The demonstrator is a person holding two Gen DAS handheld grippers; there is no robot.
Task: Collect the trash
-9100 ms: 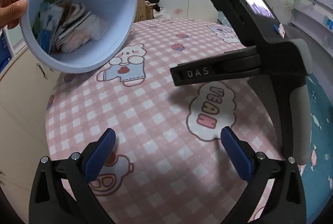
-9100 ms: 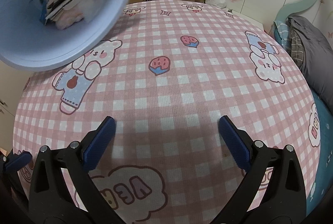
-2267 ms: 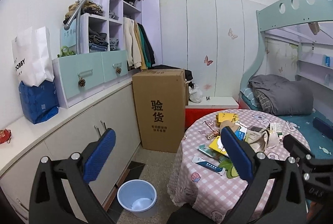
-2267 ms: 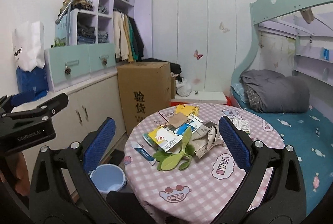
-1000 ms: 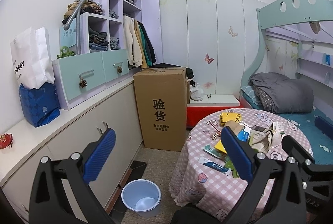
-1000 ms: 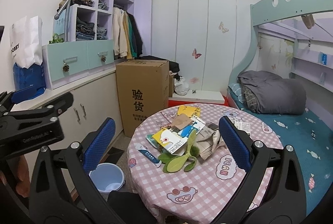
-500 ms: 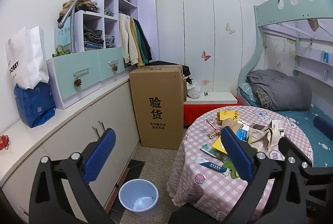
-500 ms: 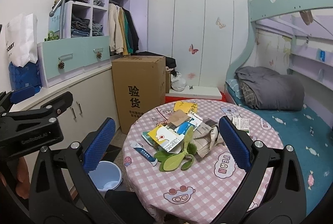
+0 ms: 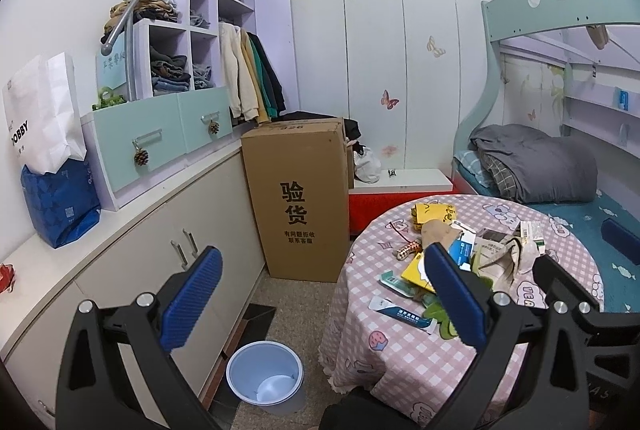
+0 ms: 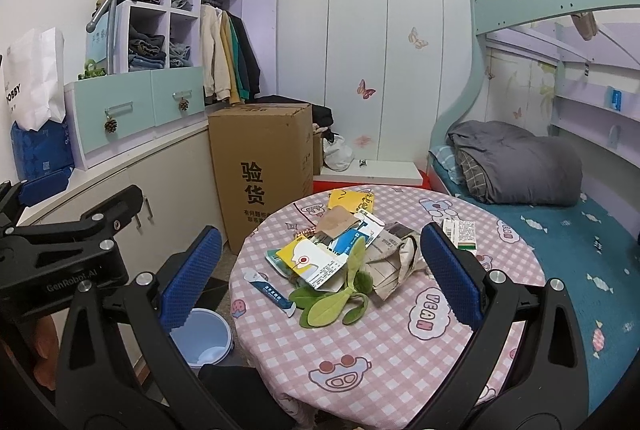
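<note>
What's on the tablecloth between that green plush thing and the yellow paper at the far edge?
In the right wrist view, between the green plush and the yellow paper lies a heap of cartons and brown paper.

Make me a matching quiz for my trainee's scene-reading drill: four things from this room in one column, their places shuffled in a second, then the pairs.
Things:
1. blue bin
2. green plush leaf
3. cardboard box
4. grey blanket

Places:
A. on the lower bunk
B. on the floor beside the round table
C. among the litter on the tablecloth
D. standing against the cabinets, behind the table

Pairs: 1-B, 2-C, 3-D, 4-A
</note>
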